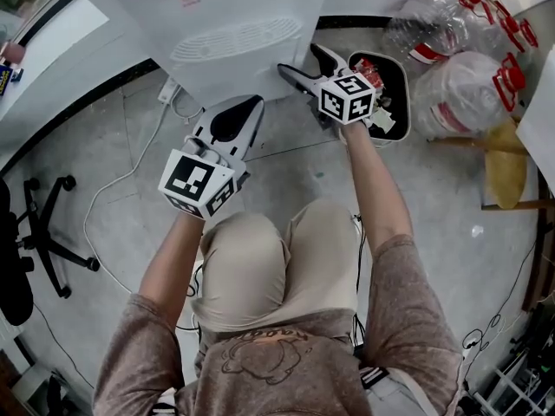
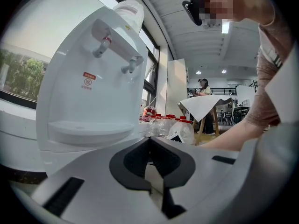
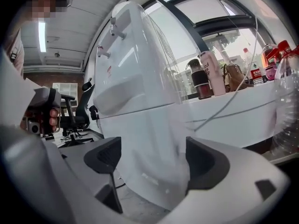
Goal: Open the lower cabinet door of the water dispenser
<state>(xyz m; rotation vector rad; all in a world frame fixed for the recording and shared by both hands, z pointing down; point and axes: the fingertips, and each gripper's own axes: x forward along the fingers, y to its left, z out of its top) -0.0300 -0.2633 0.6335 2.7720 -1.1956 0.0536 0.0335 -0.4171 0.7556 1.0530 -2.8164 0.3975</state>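
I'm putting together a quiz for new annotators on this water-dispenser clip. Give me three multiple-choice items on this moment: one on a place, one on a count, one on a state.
1. Where is the right gripper relative to the water dispenser?
A) above its top
B) at its lower body
C) behind it

2. How many taps does the dispenser have?
A) one
B) two
C) four

3. How do the left gripper's jaws stand?
A) wide apart
B) clamped on something
C) together, nothing between

Answers:
1 B: the right gripper view shows the lower body in front of its open jaws.
2 B: two show side by side in the left gripper view.
3 C: the left gripper view shows the jaws meeting.
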